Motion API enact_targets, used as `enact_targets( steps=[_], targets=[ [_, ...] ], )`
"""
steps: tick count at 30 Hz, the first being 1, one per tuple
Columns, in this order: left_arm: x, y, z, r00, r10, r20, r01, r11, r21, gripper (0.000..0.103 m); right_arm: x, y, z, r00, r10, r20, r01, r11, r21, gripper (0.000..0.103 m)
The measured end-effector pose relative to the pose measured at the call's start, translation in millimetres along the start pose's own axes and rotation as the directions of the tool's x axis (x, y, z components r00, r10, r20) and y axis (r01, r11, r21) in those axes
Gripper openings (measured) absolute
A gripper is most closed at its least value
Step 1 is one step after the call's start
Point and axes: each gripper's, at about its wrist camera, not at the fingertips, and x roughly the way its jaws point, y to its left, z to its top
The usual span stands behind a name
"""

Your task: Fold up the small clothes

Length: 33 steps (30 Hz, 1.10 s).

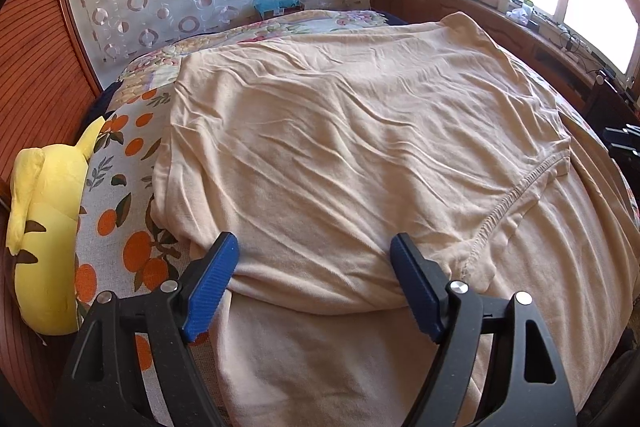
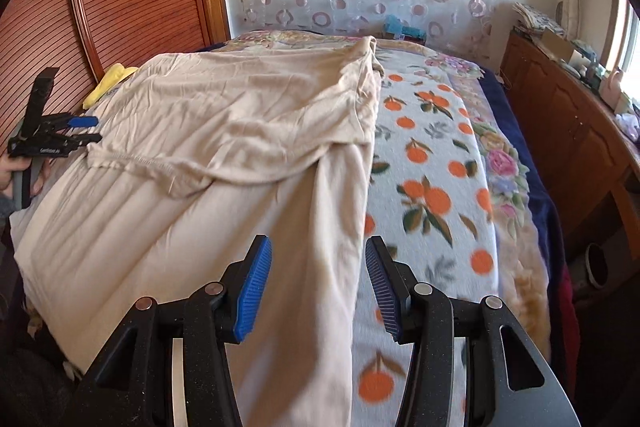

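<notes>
a bed point(image 2: 448, 163) under an orange-print blanket point(image 2: 436, 195) carries a cream garment point(image 1: 340, 147), partly folded, with a hemmed flap laid across its body; it covers most of the bed in the left wrist view. a yellow plush toy point(image 1: 44, 227) sits at nine o'clock of it. the left gripper point(image 1: 314, 287) is spread apart over the folded edge, clamping nothing. the right gripper point(image 2: 318, 291) stands half apart above the garment's edge at six o'clock, empty.

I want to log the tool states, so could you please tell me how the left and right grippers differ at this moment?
The left gripper has wider jaws than the right gripper. The left straddles the folded edge of the beige garment; the right straddles its side edge, with the orange-print blanket beside it. Both are open and grip nothing.
</notes>
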Motion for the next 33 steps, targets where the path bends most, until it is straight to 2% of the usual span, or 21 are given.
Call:
enact_targets(
  steps=[5, 10, 11, 13, 14, 15, 17, 24, 26, 29, 31, 33],
  targets=[
    [0, 0, 0, 1.000, 0.000, 0.000, 0.000, 1.000, 0.000, 0.079, -12, -9, -29, 0.999, 0.003, -0.045, -0.001, 1.000, 0.028, 0.051],
    [0, 0, 1, 1.000, -0.001, 0.000, 0.001, 1.000, -0.001, 0.079, -14, -14, -38, 0.998, 0.014, -0.053, -0.012, 0.999, 0.042, 0.049],
    [0, 0, 0, 1.000, -0.001, 0.000, 0.001, 1.000, -0.001, 0.079, -16, -14, -39, 0.999, 0.024, -0.044, -0.022, 0.999, 0.036, 0.043],
    [0, 0, 0, 1.000, 0.001, 0.000, -0.001, 1.000, 0.001, 0.079, -16, -12, -39, 0.999, 0.032, -0.035, -0.031, 0.999, 0.028, 0.017],
    [0, 0, 0, 1.000, 0.000, 0.000, 0.000, 1.000, 0.000, 0.079, -18, -12, -40, 0.999, 0.030, -0.035, -0.029, 0.999, 0.021, 0.011],
    [0, 0, 0, 1.000, 0.000, 0.000, 0.000, 1.000, 0.000, 0.079, -19, -12, -43, 0.999, 0.032, -0.036, -0.032, 0.999, 0.015, 0.006],
    [1, 0, 1, 1.000, 0.000, 0.001, 0.000, 1.000, -0.001, 0.079, -21, -13, -49, 0.998, 0.038, -0.041, -0.038, 0.999, 0.004, 0.005],
    [1, 0, 1, 1.000, 0.000, 0.001, 0.000, 1.000, -0.001, 0.079, -25, -25, -57, 0.997, 0.064, -0.039, -0.061, 0.996, 0.065, 0.005],
    [1, 0, 0, 1.000, 0.000, 0.001, 0.000, 1.000, 0.000, 0.079, -30, -27, -52, 0.997, 0.069, -0.017, -0.067, 0.994, 0.090, 0.005],
    [1, 0, 0, 1.000, -0.001, 0.001, 0.001, 1.000, 0.000, 0.079, -38, -27, -36, 0.992, 0.110, 0.055, -0.115, 0.989, 0.098, 0.014],
    [1, 0, 1, 1.000, -0.001, 0.001, 0.001, 1.000, -0.001, 0.079, -35, -26, -21, 0.982, 0.163, 0.098, -0.173, 0.979, 0.107, 0.038],
    [1, 0, 0, 1.000, -0.001, 0.001, 0.001, 1.000, 0.000, 0.079, -27, -22, -3, 0.982, 0.145, 0.123, -0.159, 0.981, 0.115, 0.044]
  ],
)
